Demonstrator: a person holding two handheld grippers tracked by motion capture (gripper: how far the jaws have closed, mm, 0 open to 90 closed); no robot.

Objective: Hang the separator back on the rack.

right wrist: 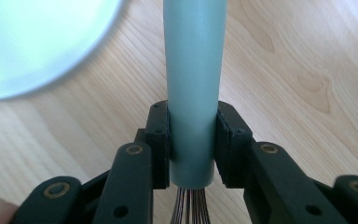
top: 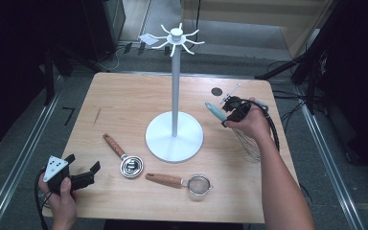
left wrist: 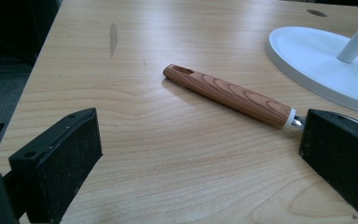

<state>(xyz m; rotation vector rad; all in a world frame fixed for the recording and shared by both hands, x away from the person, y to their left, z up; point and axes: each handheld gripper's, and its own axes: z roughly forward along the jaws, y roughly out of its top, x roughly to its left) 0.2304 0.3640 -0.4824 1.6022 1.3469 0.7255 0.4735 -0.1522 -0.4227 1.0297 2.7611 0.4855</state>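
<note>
My right gripper (right wrist: 192, 140) clamps the light whisk (right wrist: 195, 70) by its smooth, stiff handle, mid-frame; left gripper (top: 84, 172) gapes wide.

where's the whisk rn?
High view: the whisk is at the table's right side, right of the white stand's base, its teal handle clamped in the right tongs and its wires trailing under the hand.

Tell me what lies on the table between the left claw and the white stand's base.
In the high view, the wooden-handled measuring scoop lies between the left claw and the stand's base. The left gripper view shows its handle on otherwise bare wood.
</note>
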